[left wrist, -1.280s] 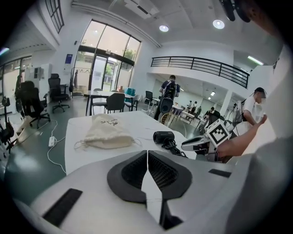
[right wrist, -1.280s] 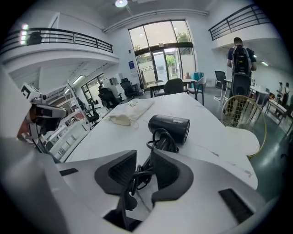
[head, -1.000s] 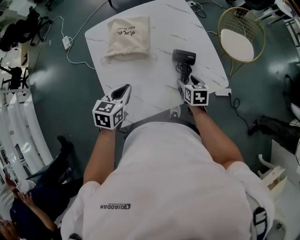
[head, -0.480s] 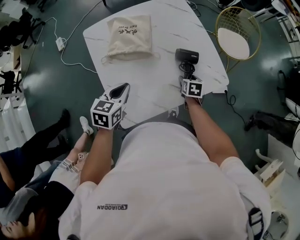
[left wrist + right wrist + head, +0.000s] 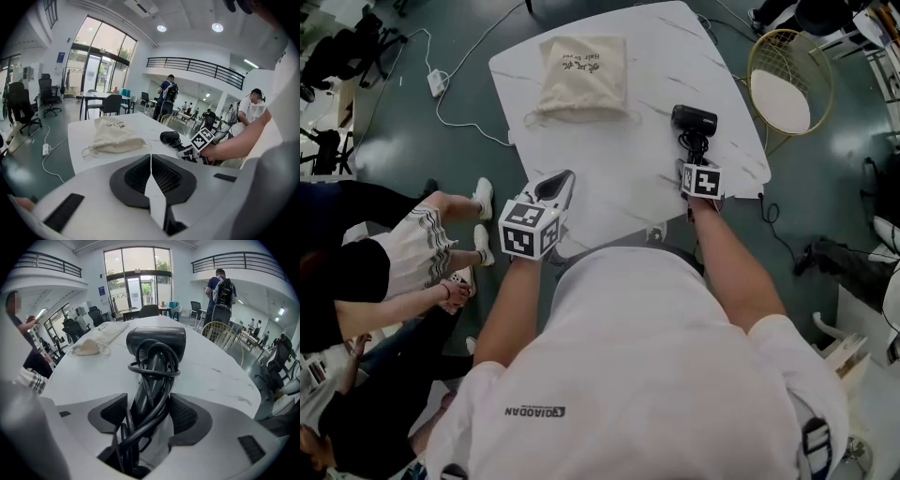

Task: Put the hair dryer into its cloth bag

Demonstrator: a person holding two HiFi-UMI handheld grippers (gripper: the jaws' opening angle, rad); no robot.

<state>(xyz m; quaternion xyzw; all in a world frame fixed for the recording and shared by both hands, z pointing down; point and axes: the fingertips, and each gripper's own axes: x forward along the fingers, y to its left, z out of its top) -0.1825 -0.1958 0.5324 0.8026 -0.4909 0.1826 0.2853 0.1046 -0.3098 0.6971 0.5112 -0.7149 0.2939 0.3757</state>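
Hair dryer [image 5: 694, 122] lies on the desk [image 5: 628, 187], right side, well apart from the cloth bag [image 5: 583, 75] at the far end. Its long axis runs straight away from me: black head at the far end, cord-wrapped handle pointing back into the right claw [image 5: 692, 164]. I see that claw grasping the handle, pads on the cord wraps either side. Left claw [image 5: 562, 180] is clenched, empty, over the near desk edge.
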